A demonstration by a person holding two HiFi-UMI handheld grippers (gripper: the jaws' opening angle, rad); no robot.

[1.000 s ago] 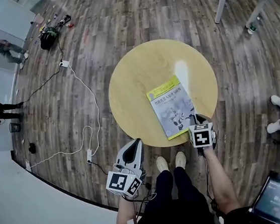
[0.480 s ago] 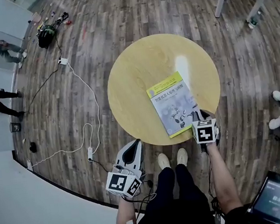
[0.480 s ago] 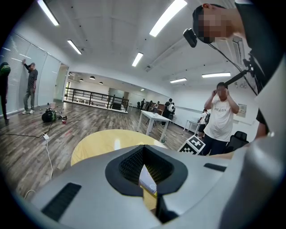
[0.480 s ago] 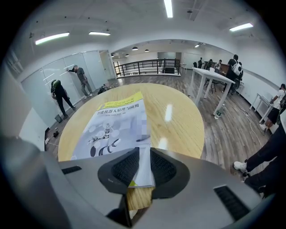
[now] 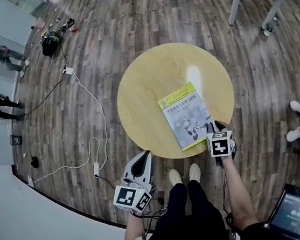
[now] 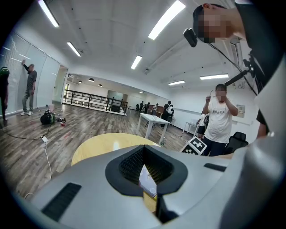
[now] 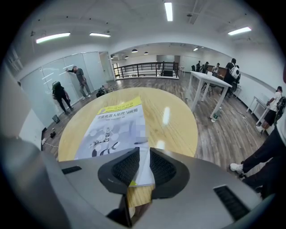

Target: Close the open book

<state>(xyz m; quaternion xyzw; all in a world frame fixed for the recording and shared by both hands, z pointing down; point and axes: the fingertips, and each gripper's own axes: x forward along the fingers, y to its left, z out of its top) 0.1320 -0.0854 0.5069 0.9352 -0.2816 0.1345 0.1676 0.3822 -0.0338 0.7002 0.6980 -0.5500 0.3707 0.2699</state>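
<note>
The round, light wooden tabletop (image 5: 146, 90) carries one closed book (image 5: 184, 115). It lies flat, cover up, on the right part near the front edge.

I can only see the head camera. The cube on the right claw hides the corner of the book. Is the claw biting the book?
Observer: Not biting. In the right gripper view the book's near corner sits inside the right claw, but the claw is opening and a gap shows on each side of the corner.
Operator: What is the other claw doing?
Observer: The left gripper view shows the left claw with its tips together and nothing pinched.
Operator: Is anybody watching?
Observer: Yes. In the left gripper view a person in a white T-shirt stands off to one side of the round table, with one hand raised.
</note>
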